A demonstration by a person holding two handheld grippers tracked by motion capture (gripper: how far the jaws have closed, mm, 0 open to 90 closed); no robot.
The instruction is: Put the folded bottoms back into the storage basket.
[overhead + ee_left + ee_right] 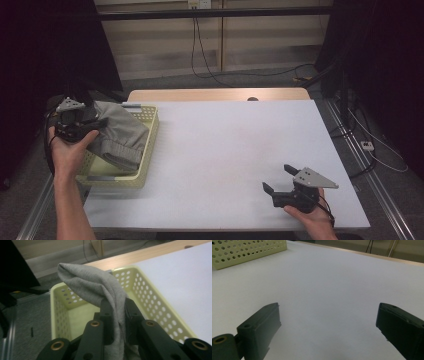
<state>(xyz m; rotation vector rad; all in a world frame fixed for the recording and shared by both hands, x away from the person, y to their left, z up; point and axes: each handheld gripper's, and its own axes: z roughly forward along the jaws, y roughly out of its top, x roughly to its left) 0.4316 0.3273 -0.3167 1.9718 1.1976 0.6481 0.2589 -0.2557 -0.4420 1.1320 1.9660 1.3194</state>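
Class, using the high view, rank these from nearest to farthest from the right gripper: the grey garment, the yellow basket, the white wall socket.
1. Yellow basket, at the table's left edge; its near corner lies closest to the right gripper.
2. Grey garment, over the basket, clamped in the left gripper.
3. White wall socket, on the far wall.

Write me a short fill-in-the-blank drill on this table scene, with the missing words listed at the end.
1. The left gripper is shut on a grey ____.
2. The cloth hangs over a pale yellow ____ with holes in its walls.
3. The right gripper has its jaws ____, with nothing between them.
4. The basket stands at the ____ side of the white table in the high view.

Missing words: cloth; basket; open; left
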